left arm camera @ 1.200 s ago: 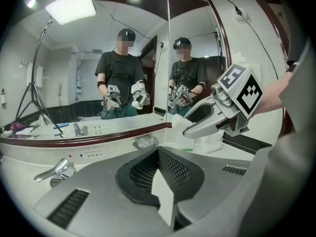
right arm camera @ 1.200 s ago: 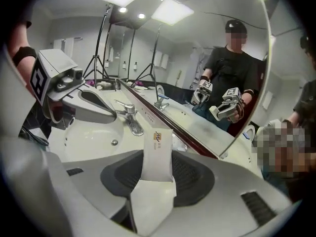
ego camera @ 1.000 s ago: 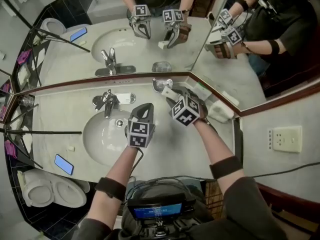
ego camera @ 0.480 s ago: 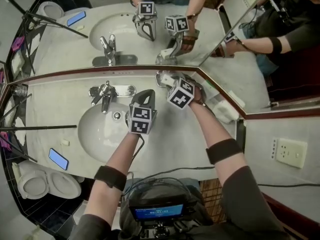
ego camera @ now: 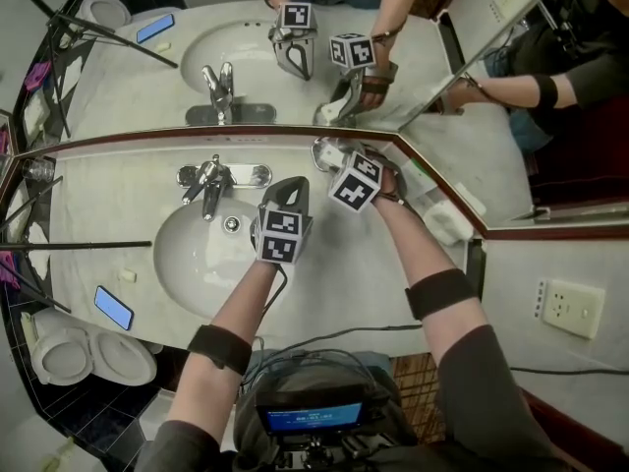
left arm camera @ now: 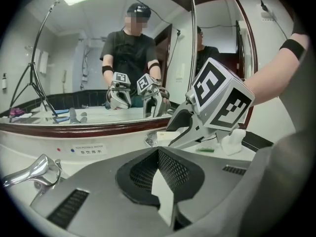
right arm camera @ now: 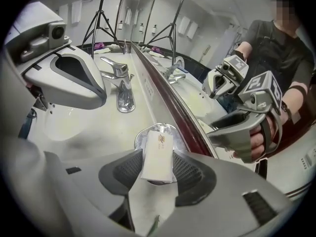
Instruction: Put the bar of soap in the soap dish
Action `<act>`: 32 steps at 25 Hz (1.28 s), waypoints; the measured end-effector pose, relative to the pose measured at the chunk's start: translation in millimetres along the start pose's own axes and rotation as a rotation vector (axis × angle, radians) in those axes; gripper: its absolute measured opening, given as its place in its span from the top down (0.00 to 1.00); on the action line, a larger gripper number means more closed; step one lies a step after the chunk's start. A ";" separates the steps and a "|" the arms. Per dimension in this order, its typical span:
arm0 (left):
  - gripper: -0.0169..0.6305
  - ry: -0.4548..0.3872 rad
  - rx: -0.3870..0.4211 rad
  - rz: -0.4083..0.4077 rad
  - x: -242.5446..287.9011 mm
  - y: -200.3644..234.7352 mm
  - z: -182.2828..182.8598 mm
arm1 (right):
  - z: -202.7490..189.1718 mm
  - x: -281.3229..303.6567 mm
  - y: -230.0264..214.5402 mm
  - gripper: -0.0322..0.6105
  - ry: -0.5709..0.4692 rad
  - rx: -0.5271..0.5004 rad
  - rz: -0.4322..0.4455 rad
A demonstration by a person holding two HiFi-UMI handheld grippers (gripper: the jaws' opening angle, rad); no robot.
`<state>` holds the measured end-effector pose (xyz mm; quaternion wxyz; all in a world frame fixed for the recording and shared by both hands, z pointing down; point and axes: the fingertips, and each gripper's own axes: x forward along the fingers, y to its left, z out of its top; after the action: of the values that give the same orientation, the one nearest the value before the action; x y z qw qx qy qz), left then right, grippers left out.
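- The chrome faucet (ego camera: pixel 208 187) stands at 12 o'clock of the oval basin (ego camera: pixel 197 259). A strip label (left arm camera: pixel 87 149) nearby reads "NON-POTABLE WATER".
- The left tool (left arm camera: pixel 162 179), grey with meshed black pads, is fully closed on nothing.
- The right tool (right arm camera: pixel 157 169) has just been opening its jaws. The flat, white, rectangular bar of soap (right arm camera: pixel 158 154) lies loose between them on the shiny round soap dish (right arm camera: pixel 143 132), at the faucet's 3 o'clock.

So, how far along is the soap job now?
Nearly done: the soap bar already rests on the soap dish. In hand: the right gripper has just been opening its jaws, with the bar between them. Still to do: lift the gripper clear.
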<state>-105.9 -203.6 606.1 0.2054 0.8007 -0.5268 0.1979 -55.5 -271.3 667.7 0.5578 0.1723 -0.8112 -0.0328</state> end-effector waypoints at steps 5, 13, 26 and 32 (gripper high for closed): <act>0.97 -0.005 0.006 0.002 -4.9 -1.1 0.7 | 0.2 -6.2 1.4 0.61 -0.015 0.016 -0.007; 0.97 -0.020 0.042 0.010 -30.6 -12.2 13.4 | 3.4 -54.0 3.7 0.62 -0.105 0.090 -0.044; 0.97 -0.074 0.088 0.006 -102.5 -40.8 20.4 | -23.4 -188.0 15.5 0.92 -0.499 0.525 -0.146; 0.97 -0.099 0.066 0.006 -132.9 -51.7 13.6 | -62.4 -221.6 58.7 0.92 -0.657 0.783 -0.122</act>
<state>-105.4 -90.9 517.6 0.1519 0.8144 -0.5317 0.1759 58.0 -137.5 507.5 0.1643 0.3958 -0.8837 0.1883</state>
